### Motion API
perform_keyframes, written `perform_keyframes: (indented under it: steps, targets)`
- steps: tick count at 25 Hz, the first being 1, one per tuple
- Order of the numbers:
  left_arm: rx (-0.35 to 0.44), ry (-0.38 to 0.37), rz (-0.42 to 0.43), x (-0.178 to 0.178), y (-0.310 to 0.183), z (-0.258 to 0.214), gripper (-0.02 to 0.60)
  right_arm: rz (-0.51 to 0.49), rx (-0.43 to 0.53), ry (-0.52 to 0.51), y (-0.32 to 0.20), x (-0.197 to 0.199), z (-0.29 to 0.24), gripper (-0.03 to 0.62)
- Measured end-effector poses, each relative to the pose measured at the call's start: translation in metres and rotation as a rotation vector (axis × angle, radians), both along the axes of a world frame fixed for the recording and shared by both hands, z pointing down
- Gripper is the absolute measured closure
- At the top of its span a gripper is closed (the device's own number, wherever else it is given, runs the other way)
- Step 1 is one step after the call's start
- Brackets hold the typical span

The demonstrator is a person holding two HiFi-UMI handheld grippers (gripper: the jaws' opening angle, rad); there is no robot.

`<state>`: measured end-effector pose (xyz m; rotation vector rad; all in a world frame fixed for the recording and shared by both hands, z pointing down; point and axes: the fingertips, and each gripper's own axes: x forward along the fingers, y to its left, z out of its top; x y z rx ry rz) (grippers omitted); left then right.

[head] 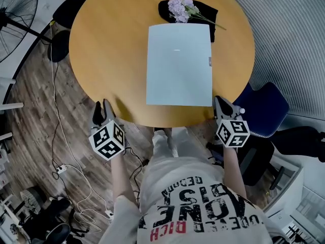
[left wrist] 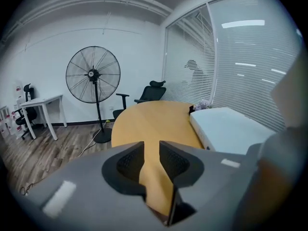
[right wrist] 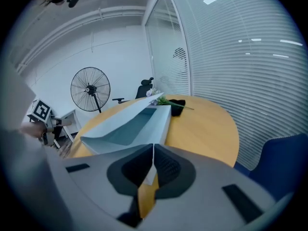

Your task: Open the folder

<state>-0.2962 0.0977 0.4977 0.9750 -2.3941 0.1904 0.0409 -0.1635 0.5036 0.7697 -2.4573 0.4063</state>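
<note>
**One folder on the table, its cover corner in your right claw**

Little here can be read. The pale blue folder [head: 179, 65] has a small grey tab on its right edge and a faint mark mid-cover, both too small to make out. Your shirt [head: 203, 207] carries big black and red lettering, upside down in the head view, and I cannot read it with any certainty. Each gripper's cube shows square black-and-white markers and no words.

There is one folder, lying on the far half of the round wooden table [head: 111, 44]. One bunch of lilac flowers [head: 180, 7] rests on one black cloth [head: 203, 11] just beyond it. Around the table are one standing fan [left wrist: 93, 74], one black office chair [left wrist: 151, 91] and one blue chair [head: 266, 108].

Your right gripper [right wrist: 153, 153] has its jaws pinched together on the near right corner of the folder's cover, and that cover stands raised off the folder's body. Your left gripper [left wrist: 151, 150] is off the table's near left edge, jaws partly apart with nothing between them.
</note>
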Motion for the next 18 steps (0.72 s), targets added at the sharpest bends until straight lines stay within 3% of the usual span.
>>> perform_keyframes:
  steps: [12, 18]
  targets:
    - [0.143, -0.126, 0.101, 0.018, -0.048, -0.074, 0.565, 0.011, 0.105, -0.105, -0.013, -0.016, -0.07, 0.581]
    - [0.258, -0.183, 0.228, 0.043, -0.077, -0.122, 0.571, -0.001, 0.153, -0.174, -0.008, -0.027, -0.109, 0.581]
